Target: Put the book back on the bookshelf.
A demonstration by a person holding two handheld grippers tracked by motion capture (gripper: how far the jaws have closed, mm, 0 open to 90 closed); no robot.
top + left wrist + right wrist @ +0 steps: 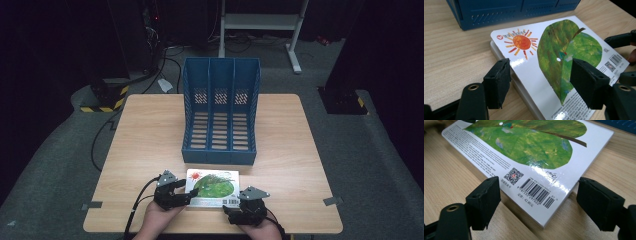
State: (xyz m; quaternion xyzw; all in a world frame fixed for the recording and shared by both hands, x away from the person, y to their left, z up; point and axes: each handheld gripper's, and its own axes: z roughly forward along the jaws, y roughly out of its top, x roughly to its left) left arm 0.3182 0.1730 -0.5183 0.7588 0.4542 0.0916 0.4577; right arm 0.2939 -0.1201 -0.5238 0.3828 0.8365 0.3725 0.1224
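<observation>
A picture book [214, 186] with a green leaf and an orange sun on its cover lies flat near the table's front edge. My left gripper [186, 194] is at the book's left side. In the left gripper view it [541, 85] is open, one jaw over the bare table and the other over the cover [564, 50]. My right gripper [243, 204] sits at the book's front right corner. Its own view shows it [544, 205] open, with the barcode corner [536, 192] lying between the jaws. Neither gripper holds anything.
A blue three-slot file rack [220, 156] lies on the wooden table [145, 135] just behind the book, slots facing up. Its wall [499, 12] is close to the book's far edge. Bare wood lies left and right of the rack. Cables trail over the dark floor.
</observation>
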